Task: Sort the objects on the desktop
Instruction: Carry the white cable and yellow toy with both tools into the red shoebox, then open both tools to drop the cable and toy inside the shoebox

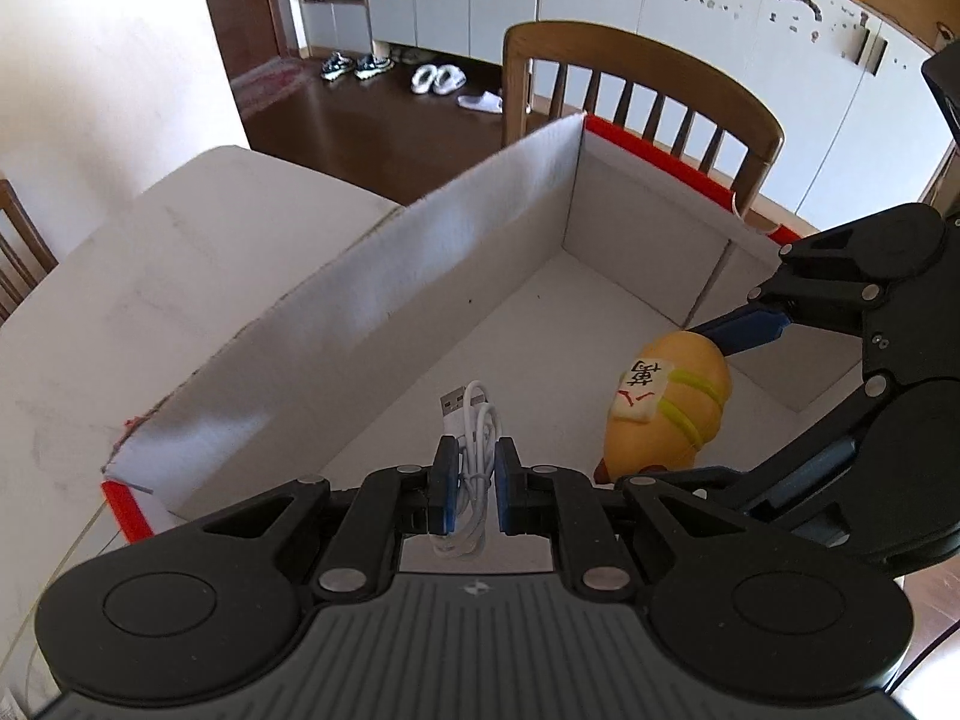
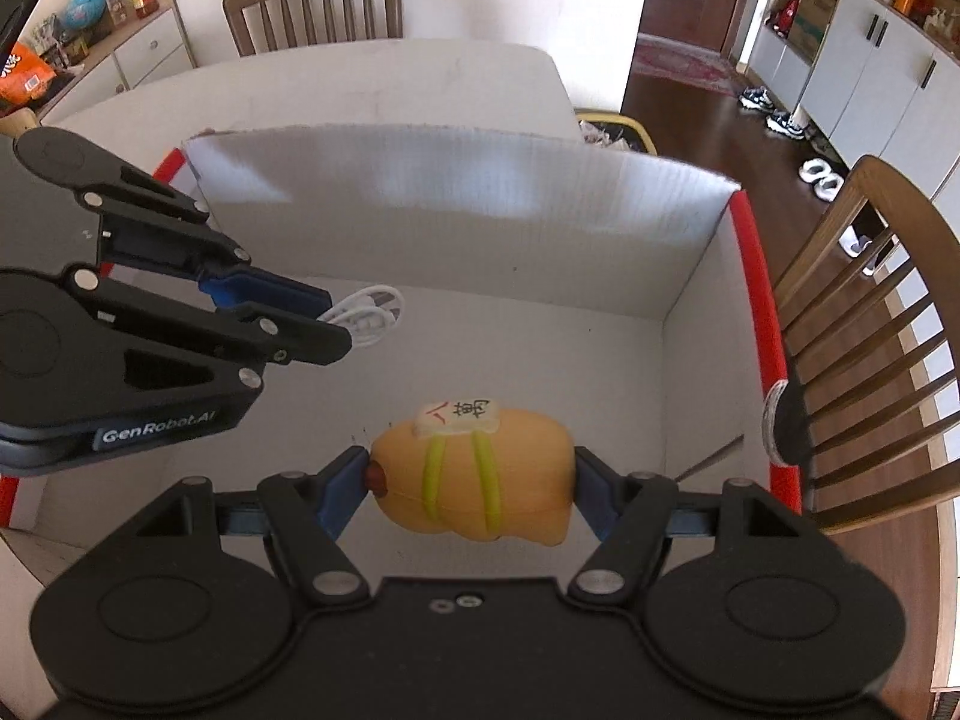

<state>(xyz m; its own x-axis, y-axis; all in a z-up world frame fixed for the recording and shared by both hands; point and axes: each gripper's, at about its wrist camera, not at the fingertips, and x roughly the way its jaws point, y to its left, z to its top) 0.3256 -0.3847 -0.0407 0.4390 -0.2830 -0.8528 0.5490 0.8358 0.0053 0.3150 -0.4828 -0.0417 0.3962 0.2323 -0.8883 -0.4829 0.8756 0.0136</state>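
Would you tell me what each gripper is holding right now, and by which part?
The left gripper pinches the coiled white USB cable across its bundle. The right gripper clamps the yellow squishy toy by its two ends.

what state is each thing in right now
left gripper: shut on the cable
cable: coiled, held over the box
right gripper: shut on the toy
toy: held end to end, over the box
box: open, nothing seen lying on its floor
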